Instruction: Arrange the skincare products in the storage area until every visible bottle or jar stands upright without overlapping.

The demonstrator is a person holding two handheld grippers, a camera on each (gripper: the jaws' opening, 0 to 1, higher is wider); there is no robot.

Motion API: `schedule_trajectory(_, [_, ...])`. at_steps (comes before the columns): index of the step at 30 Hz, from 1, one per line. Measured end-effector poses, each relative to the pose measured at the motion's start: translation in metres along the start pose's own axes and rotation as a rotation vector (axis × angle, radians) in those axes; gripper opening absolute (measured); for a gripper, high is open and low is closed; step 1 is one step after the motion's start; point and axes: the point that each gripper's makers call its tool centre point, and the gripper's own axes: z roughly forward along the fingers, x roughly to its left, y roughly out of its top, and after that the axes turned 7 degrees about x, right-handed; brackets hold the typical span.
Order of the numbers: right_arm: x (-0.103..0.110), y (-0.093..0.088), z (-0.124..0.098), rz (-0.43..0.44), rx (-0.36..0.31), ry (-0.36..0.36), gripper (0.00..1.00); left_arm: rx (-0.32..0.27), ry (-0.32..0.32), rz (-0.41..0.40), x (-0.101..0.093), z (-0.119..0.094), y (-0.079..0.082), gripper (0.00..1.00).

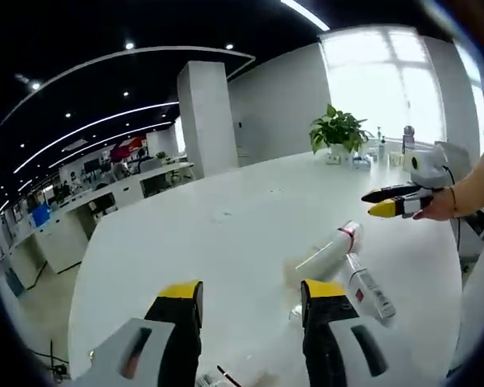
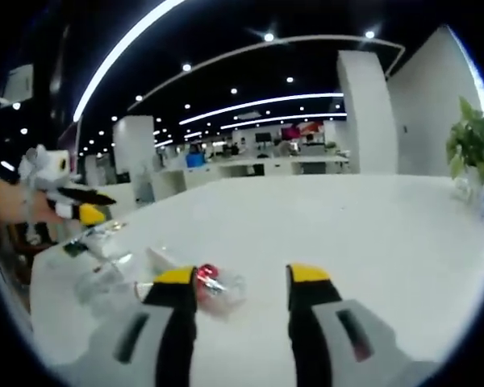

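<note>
With both claws spread and empty, we hover the left claw (image 1: 252, 294) just short of toppled bottles (image 1: 339, 251) on the desk (image 1: 226, 218), ready to pinch and upright one.

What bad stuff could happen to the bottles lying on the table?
The white tube and the bottle beside it lie on their sides on the smooth white table, so a nudge could roll them away, maybe toward the edge. They lie close together, so the open left gripper might bump one while reaching for the other. The small clear jar with a red cap near the open right gripper could skid if pinched badly.
</note>
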Motion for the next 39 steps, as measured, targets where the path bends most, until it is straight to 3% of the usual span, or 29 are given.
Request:
schedule_trajectory(4, [0.006,-0.005,-0.001,0.016,0.025,0.026,0.42,0.002,-0.054,0.007,-0.006,0.002,0.007,0.50])
schedule_trajectory(5, [0.007,-0.006,-0.001,0.009,0.035,0.032,0.42,0.016,-0.075,0.032,-0.010,0.003,0.007,0.50])
schedule_trajectory(6, [0.010,-0.011,-0.001,-0.033,0.087,0.049,0.38,0.050,-0.095,0.068,-0.013,0.005,0.005,0.49])
schedule_trajectory(7, [0.011,-0.011,-0.001,-0.037,0.089,0.055,0.38,0.065,-0.123,0.148,-0.022,0.014,0.011,0.49])
schedule_trajectory(11, [0.015,-0.010,-0.001,-0.034,0.103,0.084,0.38,0.062,-0.155,0.194,-0.029,0.018,0.019,0.49])
schedule_trajectory(15, [0.018,-0.016,-0.001,-0.057,0.148,0.099,0.38,0.124,-0.238,0.292,-0.042,0.023,0.015,0.49])
schedule_trajectory(28, [0.020,-0.026,0.005,-0.125,0.230,0.129,0.37,0.240,-0.409,0.430,-0.073,0.051,0.012,0.46])
schedule_trajectory(34, [0.022,-0.027,0.010,-0.174,0.261,0.156,0.37,0.301,-0.444,0.476,-0.074,0.074,0.011,0.42])
schedule_trajectory(37, [0.023,-0.026,0.012,-0.185,0.267,0.175,0.37,0.369,-0.509,0.487,-0.079,0.077,0.003,0.42])
schedule_trajectory(39, [0.023,-0.027,0.014,-0.215,0.283,0.186,0.37,0.393,-0.496,0.528,-0.075,0.084,0.002,0.42])
